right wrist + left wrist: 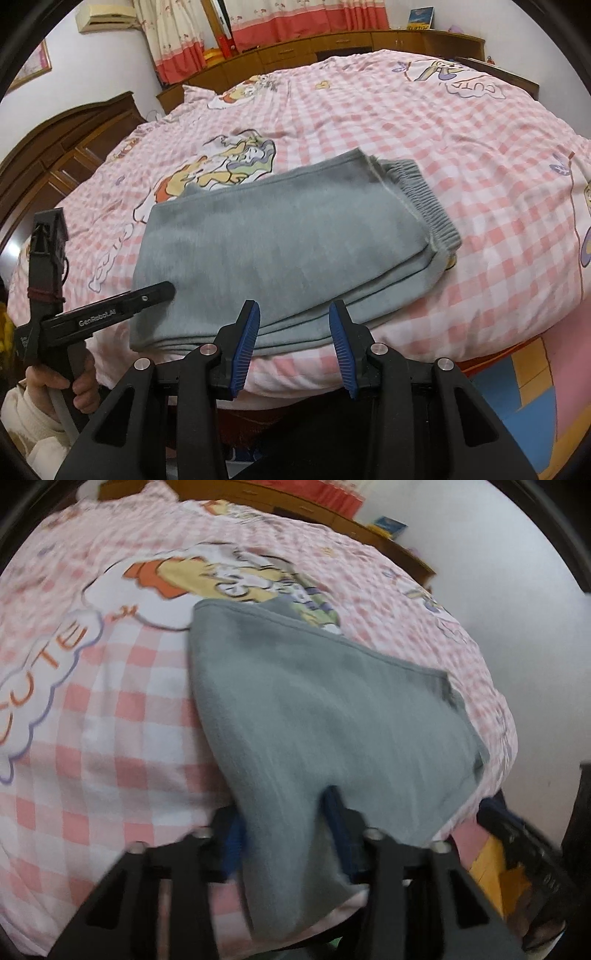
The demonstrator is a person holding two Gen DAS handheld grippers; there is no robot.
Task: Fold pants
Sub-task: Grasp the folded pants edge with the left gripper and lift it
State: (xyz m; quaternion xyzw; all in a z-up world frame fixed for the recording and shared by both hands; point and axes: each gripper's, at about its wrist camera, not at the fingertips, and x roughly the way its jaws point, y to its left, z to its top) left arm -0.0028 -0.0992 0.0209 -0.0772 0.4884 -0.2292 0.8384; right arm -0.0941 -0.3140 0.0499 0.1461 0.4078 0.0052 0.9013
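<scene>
Right wrist view: a bed [461, 155] under a pink-and-white checked cover with cartoon prints fills the room, wooden cabinets and red-trimmed curtains behind it. On the near part of the cover lie the grey pants [280, 243], folded into a thick stack of layers, the ribbed elastic waistband at the stack's right end and the folded edges facing the camera. The right gripper [293, 343] hangs just in front of that near edge, its blue-padded jaws standing apart with nothing between them, clear of the cloth. At the left edge of the stack the left gripper [155, 293] reaches in from the side, its black finger lying across the stack's near left corner, a hand [70, 384] in a cream sleeve on the handle below.

Left wrist view, blurred: the pants [325, 716] spread away from the left gripper [286, 834], and a bunched fold of the grey cloth sits between the blue pads, which clamp it from both sides.
</scene>
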